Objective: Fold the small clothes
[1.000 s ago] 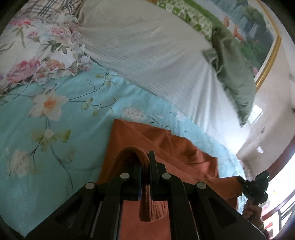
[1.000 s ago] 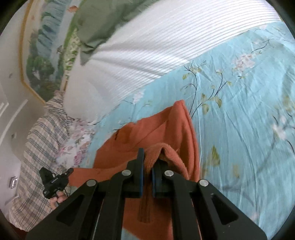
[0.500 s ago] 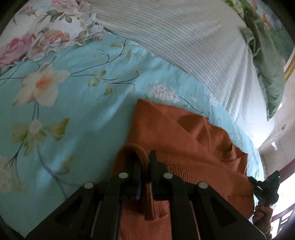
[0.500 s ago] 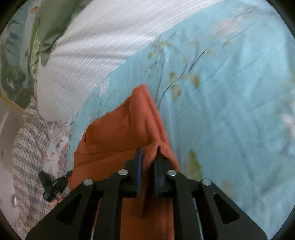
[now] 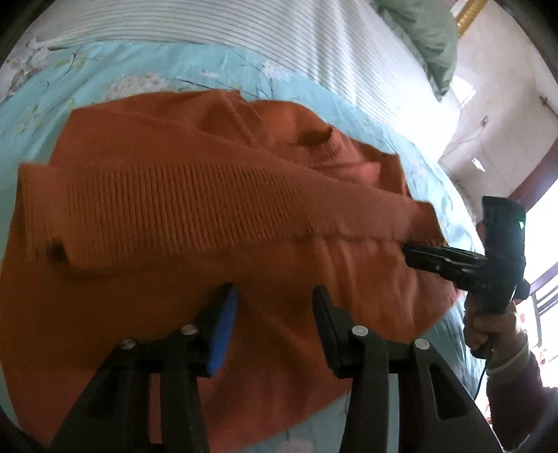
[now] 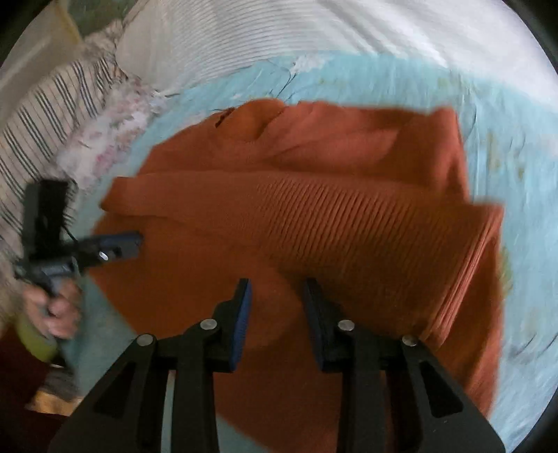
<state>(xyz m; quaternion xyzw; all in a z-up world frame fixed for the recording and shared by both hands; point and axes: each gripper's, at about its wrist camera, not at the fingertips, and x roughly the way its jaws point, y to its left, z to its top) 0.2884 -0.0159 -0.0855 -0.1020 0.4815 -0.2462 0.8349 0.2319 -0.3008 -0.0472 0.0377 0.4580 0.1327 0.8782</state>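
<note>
1. Over the bed's blue floral sheet (image 5: 195,66), the left gripper (image 5: 272,306) hovers above the orange sweater (image 5: 174,296), fingers apart and empty, likely because the ribbed hem band (image 5: 195,212) already lies folded across the body.
2. Further right, the right gripper (image 6: 277,301) hangs likewise, fingers spread and holding nothing.
3. Motion blur smears the right view; the sweater's near edge is hidden behind both grippers.

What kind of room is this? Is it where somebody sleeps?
Most likely yes, a bedroom. An orange sweater lies on a bed with a light blue flowered sheet. Behind it are a white striped quilt and a green pillow near the wall.
</note>
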